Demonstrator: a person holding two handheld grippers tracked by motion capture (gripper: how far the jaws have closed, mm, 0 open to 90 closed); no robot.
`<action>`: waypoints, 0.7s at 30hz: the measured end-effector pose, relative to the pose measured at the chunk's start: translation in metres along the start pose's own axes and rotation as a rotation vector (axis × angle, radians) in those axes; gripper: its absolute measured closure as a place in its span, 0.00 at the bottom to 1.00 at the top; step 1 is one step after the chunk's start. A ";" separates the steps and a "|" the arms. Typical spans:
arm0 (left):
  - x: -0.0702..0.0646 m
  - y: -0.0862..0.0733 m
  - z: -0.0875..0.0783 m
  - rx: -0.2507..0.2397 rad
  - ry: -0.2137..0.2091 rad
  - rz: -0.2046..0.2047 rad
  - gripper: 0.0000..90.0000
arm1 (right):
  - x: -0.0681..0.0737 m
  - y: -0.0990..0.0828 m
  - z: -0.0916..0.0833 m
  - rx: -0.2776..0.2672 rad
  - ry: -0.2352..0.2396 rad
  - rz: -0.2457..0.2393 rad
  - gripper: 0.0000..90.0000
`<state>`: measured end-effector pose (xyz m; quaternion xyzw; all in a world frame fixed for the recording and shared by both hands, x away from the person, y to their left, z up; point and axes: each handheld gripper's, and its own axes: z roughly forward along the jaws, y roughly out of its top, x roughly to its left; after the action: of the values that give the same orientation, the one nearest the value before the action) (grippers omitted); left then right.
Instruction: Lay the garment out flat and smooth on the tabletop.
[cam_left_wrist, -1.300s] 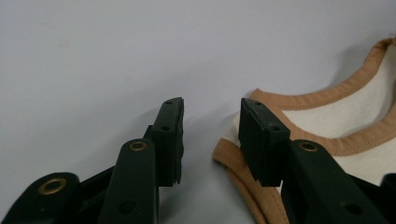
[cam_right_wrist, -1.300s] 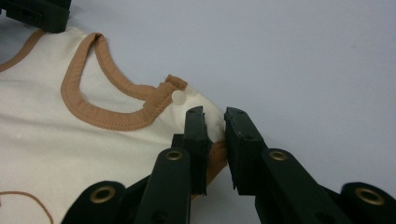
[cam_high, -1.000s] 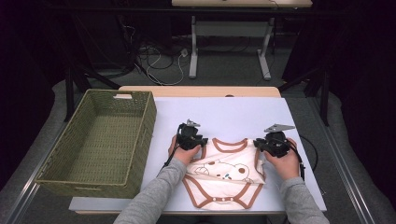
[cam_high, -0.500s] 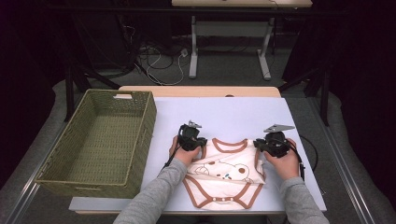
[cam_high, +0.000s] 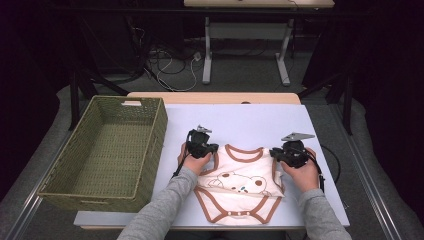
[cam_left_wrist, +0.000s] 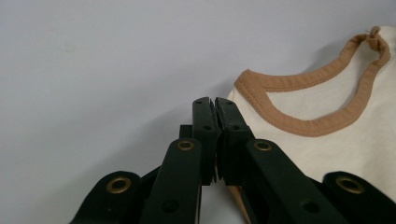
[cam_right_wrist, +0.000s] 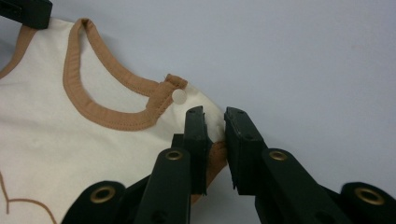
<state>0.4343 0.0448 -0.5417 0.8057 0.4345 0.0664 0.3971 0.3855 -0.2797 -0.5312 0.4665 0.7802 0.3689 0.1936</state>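
The bear-print bodysuit (cam_high: 240, 182) (neckline far, snaps near) is pinched at each shoulder by the left gripper (cam_high: 204, 148) and right gripper (cam_high: 286, 155), the left jaws just closed.

Grey long sleeves (cam_high: 160, 210); black grippers, brass-ringed rivets (cam_left_wrist: 186, 145), grey top plate (cam_high: 297, 136), apparently black cables.

Bare table (cam_high: 250, 120) beyond the bodysuit (cam_high: 240, 185); wicker basket (cam_high: 107, 150) walling the left side.
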 end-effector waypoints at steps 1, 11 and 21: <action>0.000 0.001 -0.002 -0.002 -0.002 -0.006 0.97 | 0.001 0.001 0.000 -0.005 0.007 -0.005 0.88; 0.006 0.014 -0.018 -0.053 0.004 -0.029 0.97 | 0.004 0.017 -0.003 -0.055 0.013 -0.023 0.88; 0.014 0.031 -0.031 -0.090 0.022 -0.023 0.97 | 0.007 0.047 0.003 -0.038 -0.002 -0.089 0.88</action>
<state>0.4492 0.0633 -0.5025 0.7811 0.4447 0.0903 0.4290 0.4118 -0.2590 -0.4976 0.4281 0.7929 0.3742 0.2191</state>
